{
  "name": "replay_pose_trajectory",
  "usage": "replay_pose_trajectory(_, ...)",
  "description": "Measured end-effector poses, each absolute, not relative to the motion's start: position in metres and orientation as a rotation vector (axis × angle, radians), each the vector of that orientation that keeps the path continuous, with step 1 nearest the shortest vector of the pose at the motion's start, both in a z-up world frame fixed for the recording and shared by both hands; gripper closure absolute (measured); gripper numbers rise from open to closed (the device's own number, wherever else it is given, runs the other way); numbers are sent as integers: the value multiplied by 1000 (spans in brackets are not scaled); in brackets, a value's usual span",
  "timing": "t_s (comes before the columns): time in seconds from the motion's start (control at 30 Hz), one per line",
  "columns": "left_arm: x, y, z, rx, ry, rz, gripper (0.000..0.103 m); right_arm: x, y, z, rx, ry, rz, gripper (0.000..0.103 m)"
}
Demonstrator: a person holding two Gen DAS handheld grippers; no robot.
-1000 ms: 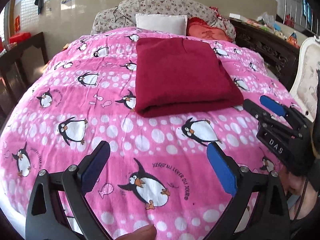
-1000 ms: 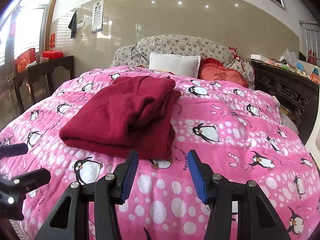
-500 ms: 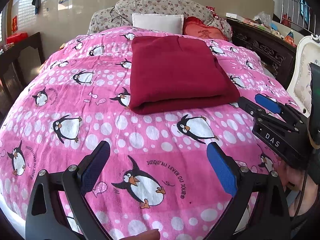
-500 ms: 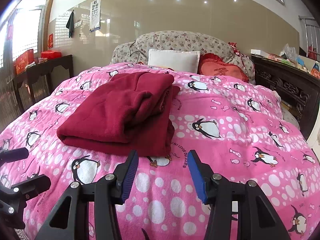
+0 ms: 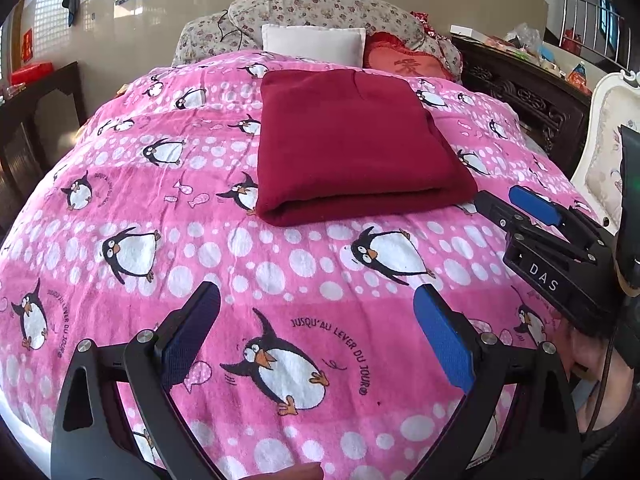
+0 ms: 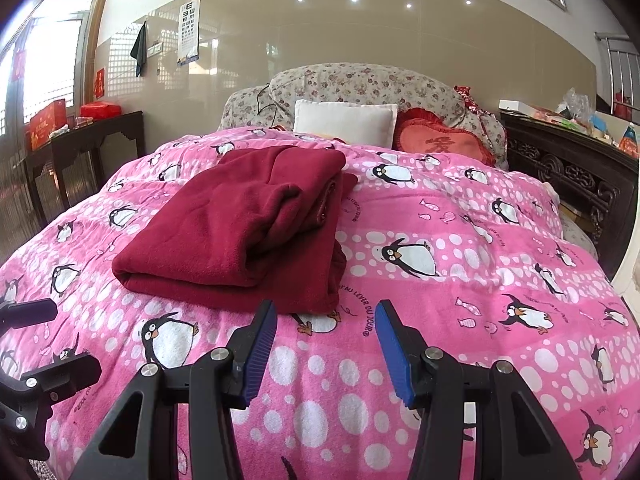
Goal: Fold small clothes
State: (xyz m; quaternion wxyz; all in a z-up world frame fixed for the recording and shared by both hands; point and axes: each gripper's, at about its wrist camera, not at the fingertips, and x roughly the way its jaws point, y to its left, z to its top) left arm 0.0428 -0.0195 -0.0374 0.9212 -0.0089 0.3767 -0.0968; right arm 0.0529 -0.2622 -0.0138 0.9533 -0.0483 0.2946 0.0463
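Note:
A dark red garment lies folded into a thick rectangle in the middle of the pink penguin blanket. Seen from the right wrist, the garment shows its layered edges on its right side. My left gripper hovers open over the blanket, well short of the garment, nothing between its blue pads. My right gripper is open too, empty, just short of the garment's near edge. It also shows at the right of the left wrist view, right gripper, beside the garment's near right corner.
Pillows sit at the bed's head: a white one, a red heart cushion, a floral bolster. A dark carved cabinet lines the right side, a dark side table the left. A white chair stands at right.
Both views have tilted slightly, so the bed and garment sit a little lower in frame. The garment has not moved and both grippers keep the same opening.

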Motion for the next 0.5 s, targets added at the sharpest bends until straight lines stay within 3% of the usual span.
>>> replay_pose_trajectory(0.5,36,-23,-38,-13,734,-201,5,51,-263,-12,-97,595,89,54)
